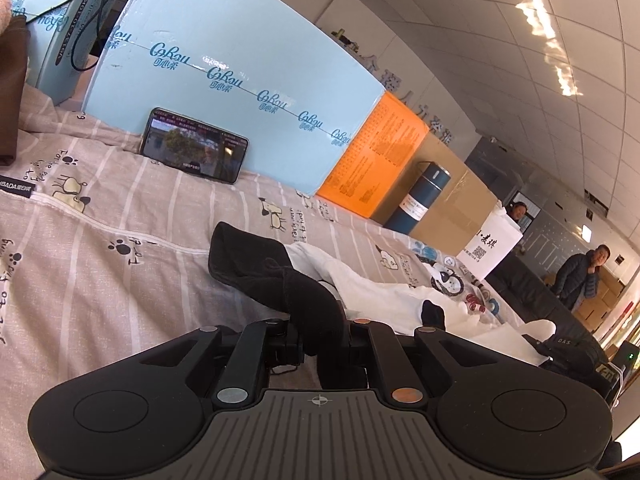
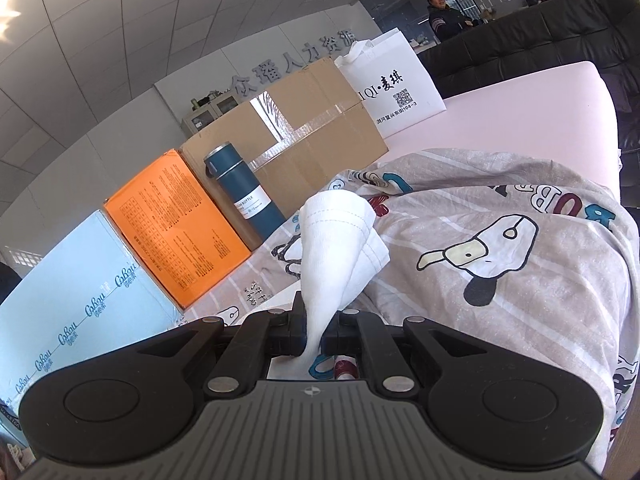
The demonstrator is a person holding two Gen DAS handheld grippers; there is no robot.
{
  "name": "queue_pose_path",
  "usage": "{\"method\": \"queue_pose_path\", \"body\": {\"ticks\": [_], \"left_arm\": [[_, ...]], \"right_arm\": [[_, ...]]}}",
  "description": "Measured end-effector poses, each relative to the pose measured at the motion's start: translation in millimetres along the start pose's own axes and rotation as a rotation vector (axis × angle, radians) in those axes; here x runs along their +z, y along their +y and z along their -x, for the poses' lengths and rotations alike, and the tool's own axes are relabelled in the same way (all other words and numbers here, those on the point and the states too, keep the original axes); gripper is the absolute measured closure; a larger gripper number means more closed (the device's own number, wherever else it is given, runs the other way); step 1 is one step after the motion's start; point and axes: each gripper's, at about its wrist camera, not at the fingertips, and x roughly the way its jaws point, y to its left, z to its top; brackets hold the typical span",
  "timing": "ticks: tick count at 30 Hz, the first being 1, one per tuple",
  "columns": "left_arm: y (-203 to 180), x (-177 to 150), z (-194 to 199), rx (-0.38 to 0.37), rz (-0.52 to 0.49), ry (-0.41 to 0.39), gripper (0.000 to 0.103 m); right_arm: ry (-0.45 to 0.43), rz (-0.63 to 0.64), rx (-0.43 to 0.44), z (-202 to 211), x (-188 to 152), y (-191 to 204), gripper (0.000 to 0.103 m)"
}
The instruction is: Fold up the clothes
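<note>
In the left wrist view my left gripper (image 1: 320,340) is shut on the black part of a garment (image 1: 276,276), which sticks up in front of the jaws. The white part of the garment (image 1: 372,292) lies beyond it on the patterned sheet (image 1: 120,216). In the right wrist view my right gripper (image 2: 316,332) is shut on a white cloth end (image 2: 336,236), which rises from the jaws and flops to the right above the sheet (image 2: 500,248).
A phone (image 1: 194,151) leans on a light blue box (image 1: 224,80). Along the back stand an orange box (image 2: 176,224), a dark blue bottle (image 2: 244,196), a cardboard box (image 2: 316,136) and a white bag (image 2: 392,84). Brown cloth (image 1: 12,92) lies far left. Two people stand behind.
</note>
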Motion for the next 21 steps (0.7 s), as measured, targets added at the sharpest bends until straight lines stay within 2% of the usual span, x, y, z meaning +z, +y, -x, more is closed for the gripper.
{"method": "queue_pose_path", "body": {"ticks": [6, 9, 10, 12, 13, 15, 19, 21], "left_arm": [[-7, -26, 4, 0.059, -0.095, 0.069, 0.092], [-9, -36, 3, 0.105, -0.137, 0.084, 0.085], [-9, -37, 5, 0.121, -0.152, 0.077, 0.08], [-10, -40, 10, 0.154, -0.183, 0.062, 0.075], [-11, -35, 13, 0.163, -0.197, 0.043, 0.07], [-13, -27, 17, 0.182, -0.225, 0.005, 0.064], [-17, -11, 26, 0.22, -0.28, -0.071, 0.041], [-19, -3, 30, 0.239, -0.308, -0.109, 0.038]], "right_arm": [[0.067, 0.032, -0.053, 1, -13, -15, 0.097], [0.106, 0.047, -0.101, -2, -23, -24, 0.095], [0.103, 0.051, -0.123, -1, -25, -26, 0.092], [0.06, 0.069, -0.201, 7, -24, -26, 0.073], [0.022, 0.086, -0.243, 13, -22, -25, 0.071], [-0.066, 0.111, -0.292, 25, -17, -23, 0.06], [-0.166, 0.193, -0.242, 39, -10, -8, 0.045], [-0.186, 0.248, -0.173, 41, -6, 6, 0.037]]}}
